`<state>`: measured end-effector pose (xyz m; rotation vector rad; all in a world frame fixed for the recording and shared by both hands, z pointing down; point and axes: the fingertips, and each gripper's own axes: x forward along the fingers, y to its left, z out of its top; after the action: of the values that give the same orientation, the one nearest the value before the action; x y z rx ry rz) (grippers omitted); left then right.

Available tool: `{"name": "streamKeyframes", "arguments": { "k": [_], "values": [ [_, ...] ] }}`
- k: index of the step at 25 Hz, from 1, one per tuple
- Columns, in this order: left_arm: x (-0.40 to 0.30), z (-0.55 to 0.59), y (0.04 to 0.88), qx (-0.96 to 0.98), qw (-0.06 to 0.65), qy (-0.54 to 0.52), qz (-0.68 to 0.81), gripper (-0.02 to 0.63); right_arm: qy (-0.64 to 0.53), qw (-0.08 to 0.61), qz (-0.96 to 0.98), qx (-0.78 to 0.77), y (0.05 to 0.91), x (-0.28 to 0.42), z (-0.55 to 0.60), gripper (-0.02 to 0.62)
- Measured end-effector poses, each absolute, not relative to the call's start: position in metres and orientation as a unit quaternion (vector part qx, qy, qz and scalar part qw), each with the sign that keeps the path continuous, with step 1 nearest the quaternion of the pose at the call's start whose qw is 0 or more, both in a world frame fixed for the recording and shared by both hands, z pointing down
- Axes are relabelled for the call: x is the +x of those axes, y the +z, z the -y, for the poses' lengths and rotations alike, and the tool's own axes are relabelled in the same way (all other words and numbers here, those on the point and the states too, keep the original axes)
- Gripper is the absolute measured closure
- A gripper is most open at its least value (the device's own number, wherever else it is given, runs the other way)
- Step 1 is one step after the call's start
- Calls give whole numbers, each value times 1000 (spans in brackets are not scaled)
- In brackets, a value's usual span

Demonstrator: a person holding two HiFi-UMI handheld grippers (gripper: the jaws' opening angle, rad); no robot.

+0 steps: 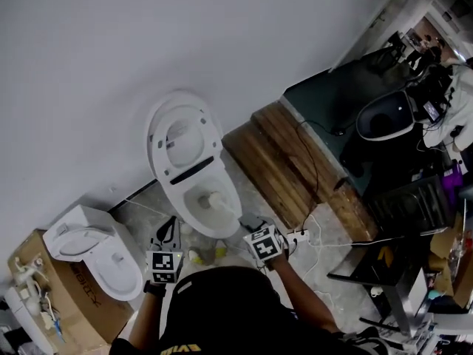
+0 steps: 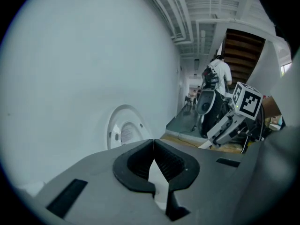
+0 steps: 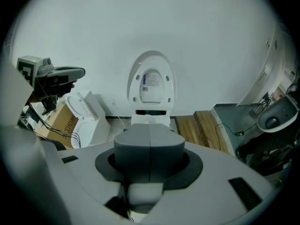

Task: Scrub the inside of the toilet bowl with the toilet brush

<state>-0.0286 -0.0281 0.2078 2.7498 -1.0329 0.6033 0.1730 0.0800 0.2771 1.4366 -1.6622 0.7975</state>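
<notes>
The white toilet [image 1: 198, 170] stands against the wall with lid and seat raised [image 3: 151, 83]; its bowl [image 1: 211, 200] holds a pale shape I cannot identify. I can make out no toilet brush in any view. My left gripper [image 1: 168, 228] hovers at the bowl's front left, its jaws shut with the tips touching [image 2: 153, 143] and nothing between them. My right gripper [image 1: 250, 222] sits at the bowl's front right, pointed at the toilet, its pads pressed together [image 3: 150, 142] and empty. Each gripper shows in the other's view: the right [image 2: 229, 125] and the left [image 3: 61, 74].
A second white toilet [image 1: 96, 251] rests beside a cardboard box [image 1: 70, 302] on the left. Wooden planks [image 1: 295, 165] lie to the right, with a power strip [image 1: 298, 236] and cables. Small yellow items [image 1: 196, 257] sit on the floor by the toilet base. Dark equipment [image 1: 384, 117] crowds the far right.
</notes>
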Motion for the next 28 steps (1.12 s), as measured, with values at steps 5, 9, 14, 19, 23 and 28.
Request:
{"name": "streamKeyframes", "arguments": {
  "k": [5, 9, 14, 19, 23, 28],
  "values": [
    [-39, 38, 203, 913, 69, 195, 351, 588, 306, 387, 652, 575, 268, 172, -72, 434],
    [-50, 44, 201, 910, 64, 193, 361, 588, 300, 386, 658, 572, 266, 163, -63, 434],
    [-48, 52, 195, 910, 47, 185, 368, 588, 292, 385, 659, 576, 257, 166, -55, 434],
    [-51, 57, 194, 909, 46, 185, 370, 588, 288, 378, 660, 581, 252, 167, -48, 434],
    [-52, 59, 194, 908, 47, 186, 371, 587, 285, 376, 660, 585, 249, 168, -46, 434],
    [-50, 61, 194, 909, 47, 186, 371, 588, 279, 382, 658, 586, 248, 170, -44, 434]
  ]
}}
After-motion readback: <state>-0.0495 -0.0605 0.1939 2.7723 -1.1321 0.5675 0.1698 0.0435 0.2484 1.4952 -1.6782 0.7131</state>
